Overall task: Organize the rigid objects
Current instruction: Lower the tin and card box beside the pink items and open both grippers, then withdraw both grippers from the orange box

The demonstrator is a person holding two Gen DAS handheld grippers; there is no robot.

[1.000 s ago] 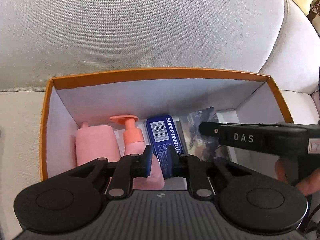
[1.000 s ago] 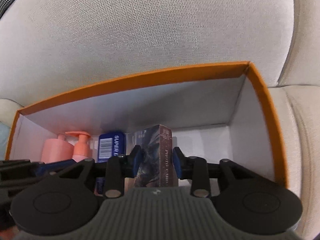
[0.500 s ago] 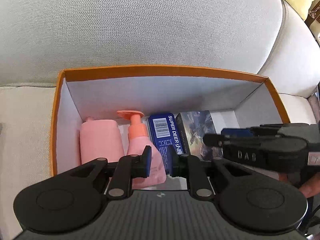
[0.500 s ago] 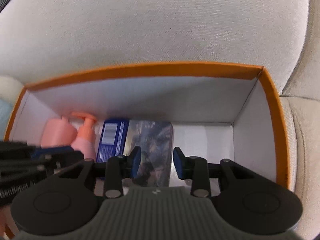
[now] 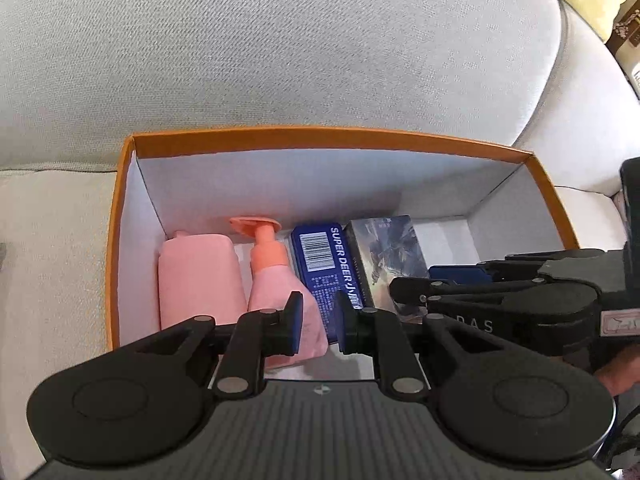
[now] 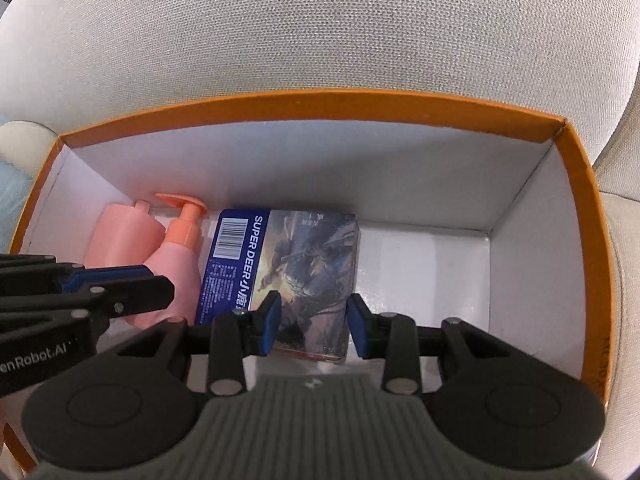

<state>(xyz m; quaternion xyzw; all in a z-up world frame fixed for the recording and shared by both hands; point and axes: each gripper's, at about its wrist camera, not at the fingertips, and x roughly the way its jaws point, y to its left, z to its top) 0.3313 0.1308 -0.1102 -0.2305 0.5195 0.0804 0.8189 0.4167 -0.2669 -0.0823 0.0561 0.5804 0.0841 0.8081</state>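
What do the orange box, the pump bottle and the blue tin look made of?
Orange box: likely cardboard, matte, with thin folded white walls. Pump bottle: probably matte pink plastic with a moulded pump. Blue tin: glossy printed face, rounded corner; metal or card unclear.

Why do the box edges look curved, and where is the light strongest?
Left wrist view: fisheye lens bows the box rim; sunlight brightens the sofa at right. Right wrist view: same bowing, dimmer light, soft shadow on the far wall.
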